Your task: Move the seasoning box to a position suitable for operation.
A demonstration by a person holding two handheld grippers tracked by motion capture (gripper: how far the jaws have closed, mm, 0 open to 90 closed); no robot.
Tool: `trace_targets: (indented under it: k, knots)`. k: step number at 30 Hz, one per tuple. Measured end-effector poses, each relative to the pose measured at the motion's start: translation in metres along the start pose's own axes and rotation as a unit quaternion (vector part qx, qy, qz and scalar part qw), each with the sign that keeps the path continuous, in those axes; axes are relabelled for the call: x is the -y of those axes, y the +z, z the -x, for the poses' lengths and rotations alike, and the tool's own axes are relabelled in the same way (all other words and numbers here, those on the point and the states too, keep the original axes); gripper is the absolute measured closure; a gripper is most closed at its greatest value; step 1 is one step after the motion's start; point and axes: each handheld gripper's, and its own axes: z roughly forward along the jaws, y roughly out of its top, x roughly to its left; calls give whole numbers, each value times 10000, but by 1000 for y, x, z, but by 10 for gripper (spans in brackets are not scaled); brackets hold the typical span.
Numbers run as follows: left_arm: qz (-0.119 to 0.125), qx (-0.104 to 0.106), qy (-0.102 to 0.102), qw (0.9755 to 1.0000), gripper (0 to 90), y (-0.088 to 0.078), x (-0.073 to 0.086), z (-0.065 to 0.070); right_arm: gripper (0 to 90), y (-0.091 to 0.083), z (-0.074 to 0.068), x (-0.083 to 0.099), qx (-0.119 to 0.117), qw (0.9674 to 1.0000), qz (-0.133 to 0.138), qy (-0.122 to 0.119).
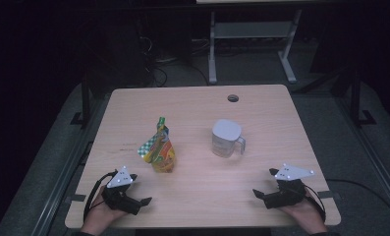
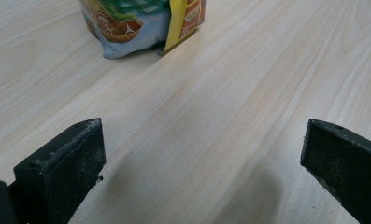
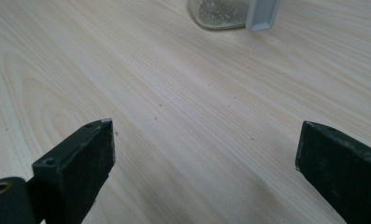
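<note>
Nearest us, both hands rest at the table's (image 1: 197, 105) near edge. Our left gripper (image 1: 144, 201) sits with jaws spread wide and nothing between them; our right gripper (image 1: 259, 194) likewise, released, bare wood between its jaws. Ahead of the left gripper, toward mid-table, stands the snack pouch (image 1: 160, 147), upright, its top crimped and leaning a little; in the left gripper view its base (image 2: 143, 25) shows just beyond the jaws. Ahead of the right gripper, farther up and well apart from the pouch, stands the clear lidded jug (image 1: 226, 138), handle turned to our right. Risks as we judge them: the pouch is light and soft, so a push from one jaw could tip it before we clamp; a grip too low may crush it. The jug's smooth wall may slip, or skid if struck off-centre.
</note>
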Motion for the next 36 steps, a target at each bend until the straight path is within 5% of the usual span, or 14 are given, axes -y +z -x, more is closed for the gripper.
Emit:
trace_targets:
  k: [36]
  knots:
    - [-4,3,-84,10000,0,-2,4,-1,132,-8,15,-28,-41,9996,233,163]
